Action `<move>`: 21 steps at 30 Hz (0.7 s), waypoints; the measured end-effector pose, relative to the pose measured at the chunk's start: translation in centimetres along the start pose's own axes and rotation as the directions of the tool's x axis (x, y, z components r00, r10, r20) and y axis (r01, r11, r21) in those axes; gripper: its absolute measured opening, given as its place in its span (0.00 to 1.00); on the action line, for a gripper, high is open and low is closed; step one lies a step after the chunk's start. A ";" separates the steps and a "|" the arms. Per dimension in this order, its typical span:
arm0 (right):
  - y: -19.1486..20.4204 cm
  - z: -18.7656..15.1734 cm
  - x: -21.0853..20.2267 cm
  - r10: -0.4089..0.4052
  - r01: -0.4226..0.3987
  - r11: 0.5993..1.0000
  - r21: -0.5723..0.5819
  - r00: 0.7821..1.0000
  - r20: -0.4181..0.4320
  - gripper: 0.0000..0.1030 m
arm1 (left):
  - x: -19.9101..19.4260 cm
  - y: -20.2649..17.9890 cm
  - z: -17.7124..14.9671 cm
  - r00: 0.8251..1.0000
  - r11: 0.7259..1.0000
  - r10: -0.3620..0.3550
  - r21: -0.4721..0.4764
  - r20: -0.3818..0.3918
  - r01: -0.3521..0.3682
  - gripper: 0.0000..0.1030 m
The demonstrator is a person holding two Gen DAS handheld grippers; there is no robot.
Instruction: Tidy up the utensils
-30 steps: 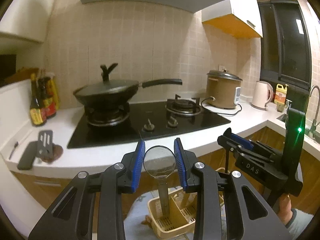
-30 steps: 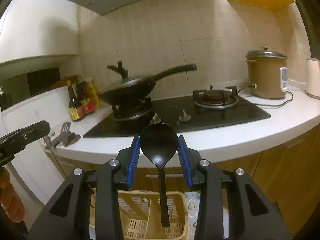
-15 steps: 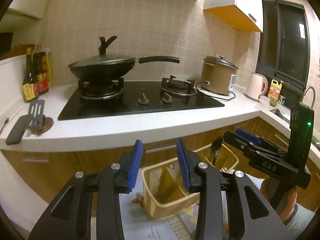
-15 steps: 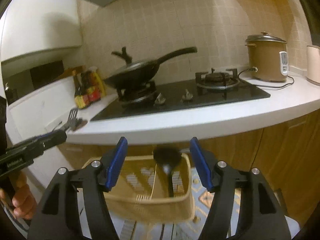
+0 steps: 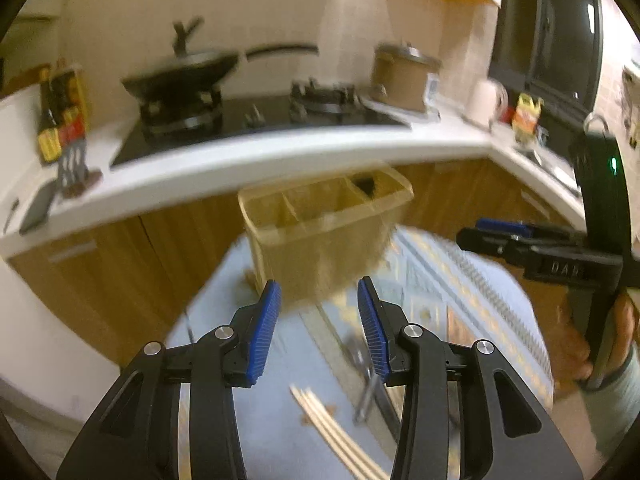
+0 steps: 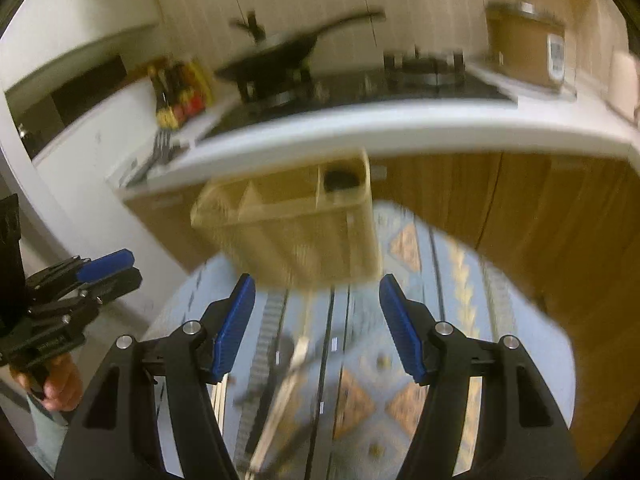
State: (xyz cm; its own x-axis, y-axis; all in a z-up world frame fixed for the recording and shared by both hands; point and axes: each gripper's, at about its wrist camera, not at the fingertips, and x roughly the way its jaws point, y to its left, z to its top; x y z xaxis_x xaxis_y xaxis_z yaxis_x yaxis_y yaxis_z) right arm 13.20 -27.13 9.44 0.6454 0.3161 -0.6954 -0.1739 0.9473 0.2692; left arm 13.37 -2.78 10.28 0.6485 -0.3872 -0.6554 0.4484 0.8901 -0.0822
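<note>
- Beige plastic utensil basket with three compartments (image 5: 326, 236) stands on the blue patterned cloth (image 5: 472, 288), upper middle of the left wrist view; a dark spoon head (image 6: 340, 178) sits in its right-hand compartment.
- Both grippers hold nothing: the left gripper (image 5: 318, 320), fingers parted moderately, has just been opening; the right gripper (image 6: 316, 320) stands wider.
- Judged step: reaching for the next piece.
- Pale wooden chopsticks (image 5: 336, 432) and a blurred metal utensil (image 6: 288, 376) lie low in frame; the next move calls for lowering over one and closing.
</note>
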 end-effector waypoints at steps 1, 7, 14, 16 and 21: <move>-0.1 -0.7 0.3 0.004 -0.003 1.000 0.008 0.999 -0.032 0.59 | 0.5 -0.5 -1.1 0.999 1.000 0.003 0.012 -0.036 -0.003 0.38; -0.2 -4.8 2.9 -0.019 0.025 0.999 0.026 0.980 -0.200 0.59 | 3.1 -1.5 -5.4 0.984 0.999 -0.036 0.033 -0.177 0.042 0.38; -0.6 -7.8 3.6 -0.012 0.028 0.998 0.055 0.962 -0.273 0.59 | 6.0 -2.9 -8.6 0.964 0.995 0.002 0.099 -0.266 0.025 0.38; -0.9 -8.6 3.3 -0.015 0.032 0.998 0.057 0.960 -0.280 0.59 | 6.8 -3.0 -9.0 0.959 0.994 0.001 0.101 -0.283 0.029 0.38; -2.3 -9.0 3.2 -0.003 0.033 0.995 0.097 0.953 -0.302 0.59 | 8.9 -3.6 -9.4 0.945 0.994 -0.029 0.092 -0.326 0.062 0.37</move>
State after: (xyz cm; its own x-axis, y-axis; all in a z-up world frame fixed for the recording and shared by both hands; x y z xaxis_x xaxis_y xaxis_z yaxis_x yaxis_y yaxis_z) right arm 8.97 -27.80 0.58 0.3908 0.3148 -0.8650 -0.0793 0.9477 0.3091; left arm 11.73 -7.19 -2.35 0.3994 -0.3133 -0.8616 0.5421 0.8386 -0.0536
